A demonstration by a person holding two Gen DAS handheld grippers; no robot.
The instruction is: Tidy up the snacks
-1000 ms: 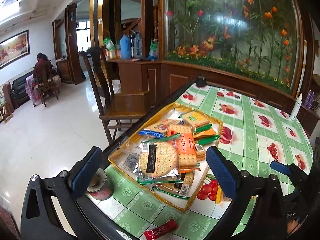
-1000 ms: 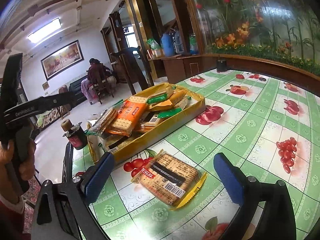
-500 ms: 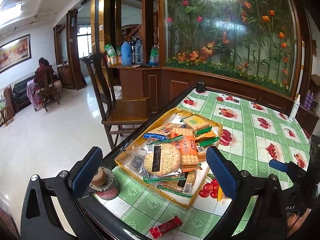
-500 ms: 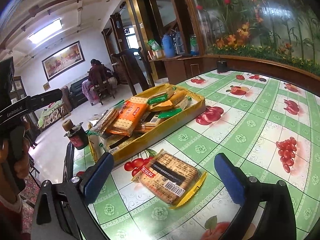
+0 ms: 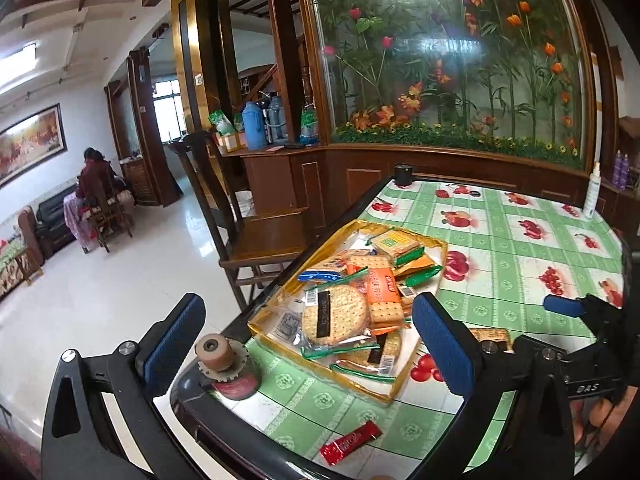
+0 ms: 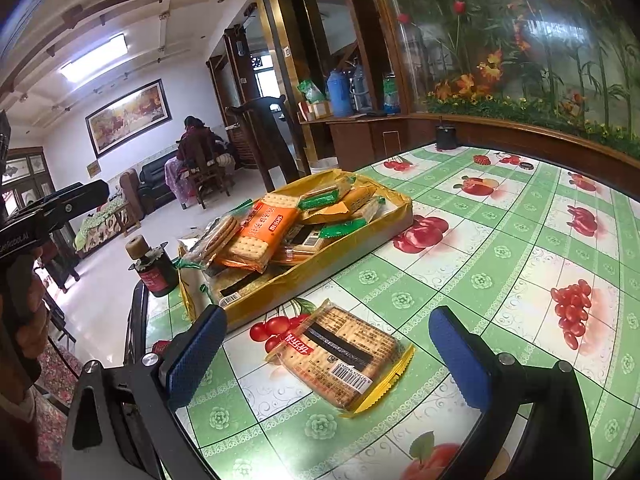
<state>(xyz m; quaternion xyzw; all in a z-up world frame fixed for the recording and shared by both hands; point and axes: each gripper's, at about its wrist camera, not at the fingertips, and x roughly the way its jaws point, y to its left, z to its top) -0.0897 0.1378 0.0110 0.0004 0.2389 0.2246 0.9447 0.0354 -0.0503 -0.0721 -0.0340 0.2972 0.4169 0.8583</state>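
A yellow tray [image 5: 356,382] piled with several cracker packets sits near the table's left edge. A round cracker pack [image 5: 334,314] and an orange pack [image 5: 382,286] lie on top. My left gripper [image 5: 308,346] hovers open above the tray's near end, holding nothing. A red candy bar [image 5: 350,442] lies on the cloth below it. In the right wrist view a yellow-edged cracker packet [image 6: 340,354] lies flat on the table beside the tray [image 6: 340,256]. My right gripper [image 6: 328,356] stands open, one finger on each side of the packet, not touching it.
A small dark jar with a tan cap [image 5: 224,364] [image 6: 152,268] stands at the table corner beside the tray. The green fruit-print tablecloth [image 6: 500,264] stretches right and back. A wooden chair [image 5: 256,236] stands off the left edge. A white spray bottle [image 5: 591,196] is far right.
The left gripper has drawn back and up from the tray, so the jar and the red candy bar show more fully. The right gripper has barely moved.
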